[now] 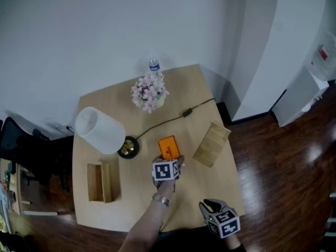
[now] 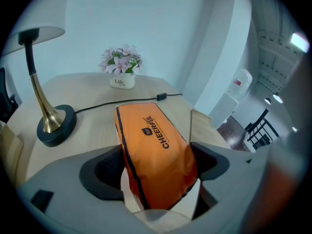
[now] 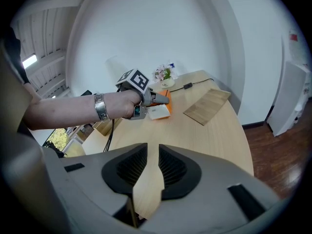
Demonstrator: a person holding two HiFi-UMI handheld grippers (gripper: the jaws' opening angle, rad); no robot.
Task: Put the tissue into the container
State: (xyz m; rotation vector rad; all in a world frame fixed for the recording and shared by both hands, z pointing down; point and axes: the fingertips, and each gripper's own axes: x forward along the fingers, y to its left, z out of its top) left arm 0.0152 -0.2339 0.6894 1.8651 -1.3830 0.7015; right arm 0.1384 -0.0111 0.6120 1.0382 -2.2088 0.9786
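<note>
The tissue pack (image 1: 169, 147), orange with dark print, lies on the wooden table (image 1: 184, 98) just right of the lamp base. My left gripper (image 1: 169, 159) reaches over its near end. In the left gripper view the pack (image 2: 156, 155) fills the gap between the jaws, and both pads touch its sides, the right side creased. The container, an open wooden box (image 1: 100, 181), stands at the table's left, well away from the pack. My right gripper (image 1: 211, 205) hovers off the table's near right edge, jaws (image 3: 152, 167) close together with nothing between them.
A white-shaded lamp (image 1: 100, 130) with a dark base (image 1: 128, 147) stands left of the pack, its cord (image 1: 173, 118) running toward the back right. A flower pot (image 1: 149, 94) and a bottle (image 1: 154, 66) stand at the back. A flat wooden lid (image 1: 211, 144) lies to the right.
</note>
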